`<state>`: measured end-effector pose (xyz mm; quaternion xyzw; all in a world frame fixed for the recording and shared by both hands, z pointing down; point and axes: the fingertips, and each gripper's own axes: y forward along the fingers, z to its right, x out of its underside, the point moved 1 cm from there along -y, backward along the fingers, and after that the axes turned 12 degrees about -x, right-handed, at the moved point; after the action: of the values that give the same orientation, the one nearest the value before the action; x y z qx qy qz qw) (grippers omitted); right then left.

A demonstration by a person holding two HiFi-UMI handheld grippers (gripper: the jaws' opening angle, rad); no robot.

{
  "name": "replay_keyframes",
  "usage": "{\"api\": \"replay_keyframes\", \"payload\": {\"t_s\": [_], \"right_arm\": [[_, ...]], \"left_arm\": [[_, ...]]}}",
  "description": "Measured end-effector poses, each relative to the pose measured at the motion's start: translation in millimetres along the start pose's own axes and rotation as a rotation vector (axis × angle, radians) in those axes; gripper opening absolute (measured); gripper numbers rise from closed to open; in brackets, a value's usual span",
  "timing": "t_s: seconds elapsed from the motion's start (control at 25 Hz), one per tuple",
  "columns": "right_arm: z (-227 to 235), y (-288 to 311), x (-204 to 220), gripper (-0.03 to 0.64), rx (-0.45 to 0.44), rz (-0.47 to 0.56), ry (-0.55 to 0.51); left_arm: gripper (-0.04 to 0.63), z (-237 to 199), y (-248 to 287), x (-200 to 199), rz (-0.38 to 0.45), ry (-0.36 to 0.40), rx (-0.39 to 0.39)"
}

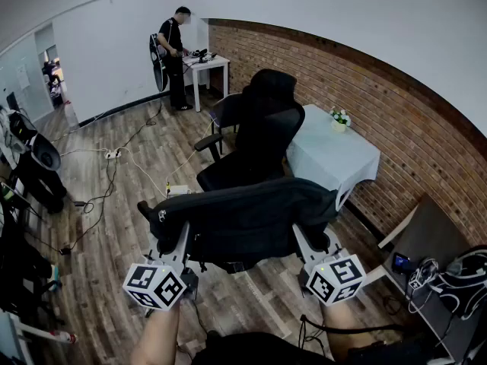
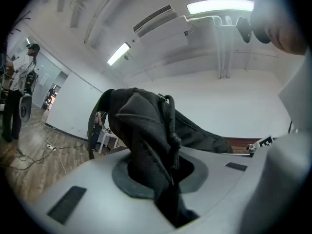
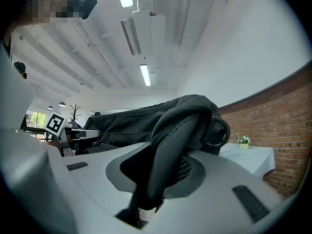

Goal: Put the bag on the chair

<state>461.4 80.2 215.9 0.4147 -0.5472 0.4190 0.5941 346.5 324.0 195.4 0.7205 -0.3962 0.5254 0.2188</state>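
Short of black padded office chair (image 1: 262,135): long black fabric bag (image 1: 243,219) held aloft, left gripper (image 1: 176,243) and right gripper (image 1: 307,245) each pinched tight on one end. Keep level; lower onto seat (image 1: 227,176) before releasing.

The bag (image 1: 243,219) is black matt woven cloth. The left gripper (image 1: 181,233) and right gripper (image 1: 300,234) are smooth matt grey plastic. The floor (image 1: 129,173) is wood plank with a slight sheen. The right wall (image 1: 396,120) is rough red brick; the table (image 1: 342,162) wears smooth pale cloth.
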Motion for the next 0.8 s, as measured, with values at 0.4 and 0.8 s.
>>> {"api": "replay_keyframes", "payload": {"t_s": [0.4, 0.8], "right_arm": [[-1, 3, 1, 0.089, 0.006, -0.002, 0.004], [-8, 10, -1, 0.091, -0.004, 0.007, -0.006]], "left_arm": [[0.066, -3, 1, 0, -0.01, -0.005, -0.004], [0.066, -12, 0, -4, -0.005, -0.014, 0.003]]}}
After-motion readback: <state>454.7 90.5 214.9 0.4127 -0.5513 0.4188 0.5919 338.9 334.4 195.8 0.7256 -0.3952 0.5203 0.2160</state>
